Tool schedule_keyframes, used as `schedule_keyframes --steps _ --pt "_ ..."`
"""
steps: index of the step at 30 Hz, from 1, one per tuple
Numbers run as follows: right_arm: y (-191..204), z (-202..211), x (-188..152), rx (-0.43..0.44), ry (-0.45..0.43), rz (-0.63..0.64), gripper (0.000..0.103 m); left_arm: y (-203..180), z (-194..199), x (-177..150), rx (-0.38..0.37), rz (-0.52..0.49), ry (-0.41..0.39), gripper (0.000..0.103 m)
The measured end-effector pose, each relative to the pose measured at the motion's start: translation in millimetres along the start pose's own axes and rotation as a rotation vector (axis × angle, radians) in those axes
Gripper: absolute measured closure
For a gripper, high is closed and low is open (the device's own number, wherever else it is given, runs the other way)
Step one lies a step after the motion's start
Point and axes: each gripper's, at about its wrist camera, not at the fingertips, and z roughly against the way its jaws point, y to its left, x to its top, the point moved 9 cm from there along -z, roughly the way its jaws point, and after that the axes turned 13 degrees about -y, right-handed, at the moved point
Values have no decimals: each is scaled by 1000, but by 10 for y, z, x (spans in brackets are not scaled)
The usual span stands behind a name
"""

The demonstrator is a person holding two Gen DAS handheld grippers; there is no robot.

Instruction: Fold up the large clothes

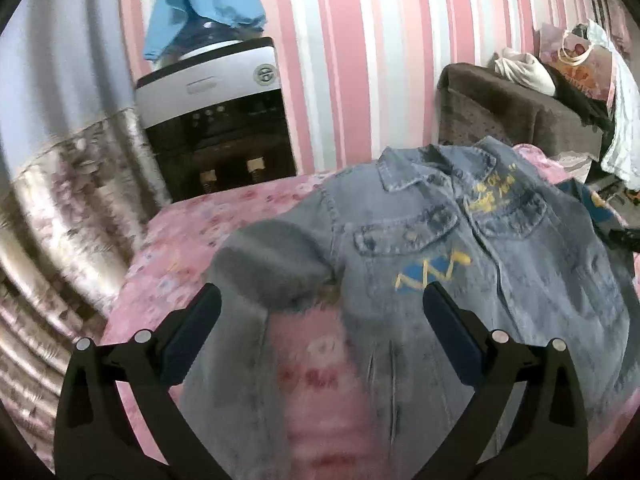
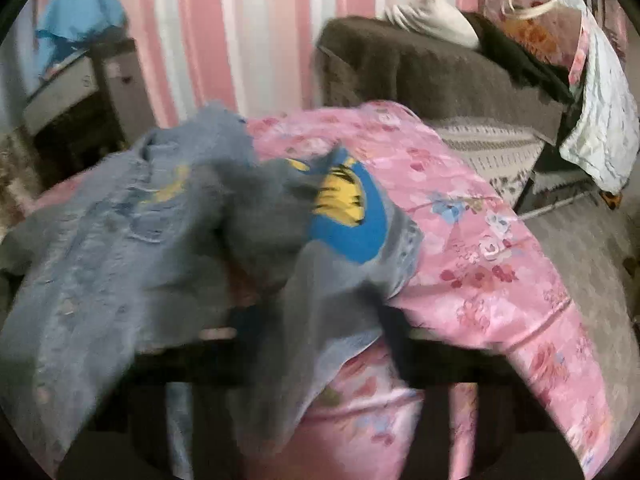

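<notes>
in the right wrist view we find most things smeared by motion blur. the right tool shows only as dark bars low in the frame, and a fold of the denim jacket drapes over it, so we cannot tell whether it is clenched or released. a blue and yellow print on the cloth is readable only as colour; its design is lost to blur.

in the left wrist view we see the left tool released, its two fingers spread wide and hovering over the near left part of the jacket without gripping anything. the one denim jacket lies front up on the pink floral bedspread, collar toward the far side, with two chest pockets and yellow lettering too blurred to read. its left sleeve is bent back on itself near the tool. the jacket's right edge runs out of frame.

beyond the bed we count one water dispenser at far left, its top hidden under one blue cloth, and one brown sofa at far right, piled with clothes we cannot sort out.
</notes>
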Motion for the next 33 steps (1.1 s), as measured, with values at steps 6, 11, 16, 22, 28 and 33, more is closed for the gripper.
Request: schedule_keyframes --steps 6,11,16,22,28,33 --pt "-627 -31 553 -175 -75 79 97 107 -244 259 24 17 -16 3" --pt "-1605 30 1245 -346 -134 12 99 229 -344 451 63 14 -36 3" --pt "-2196 -586 1290 -433 8 68 99 277 -531 537 92 11 -29 3" --pt "-2361 -1176 886 -305 120 -103 92 166 -722 392 80 -4 18 3" --pt "-2145 -1078 780 -184 88 -196 45 76 -876 270 56 -17 56 3" --pt "-2056 -710 877 -189 -14 -219 37 0 -913 257 41 -26 48 3"
